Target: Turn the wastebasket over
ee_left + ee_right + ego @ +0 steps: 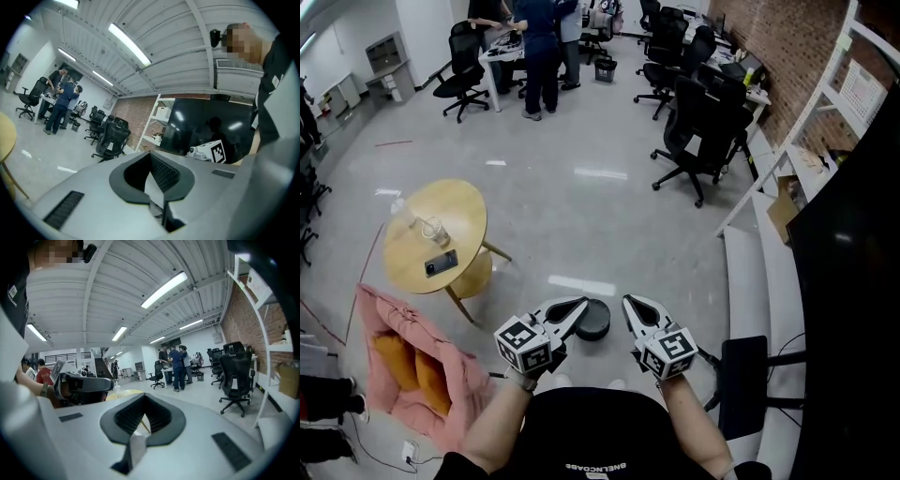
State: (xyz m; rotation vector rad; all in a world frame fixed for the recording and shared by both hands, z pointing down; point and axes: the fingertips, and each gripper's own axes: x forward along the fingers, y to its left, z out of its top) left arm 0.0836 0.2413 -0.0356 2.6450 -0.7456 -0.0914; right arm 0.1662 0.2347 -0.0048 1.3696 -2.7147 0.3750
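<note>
On the floor, close in front of the person, stands the wastebasket, a low, dark, round thing. In the head view it shows between the two claws, but far under them. The left claw is closed, its pads are together and nothing is between them; its own view shows only the room, a black screen and the ceiling. The right claw is closed and empty in the same way, and its view looks across the room to chairs and standing people. Both are held up near the person's chest and point about level, so neither touches the wastebasket. From above, its top looks like a flat dark disc and I see no hollow in it, but it is small and dark in the picture, so I cannot tell whether the mouth or the bottom is up. If the bottom is up, the turning is done and nothing more is needed. If the mouth is up, I judge that the whole task is left: to lower a claw, open it, take the rim and tip the wastebasket over. To the left a round yellow bench stands well apart and plays no part here.
</note>
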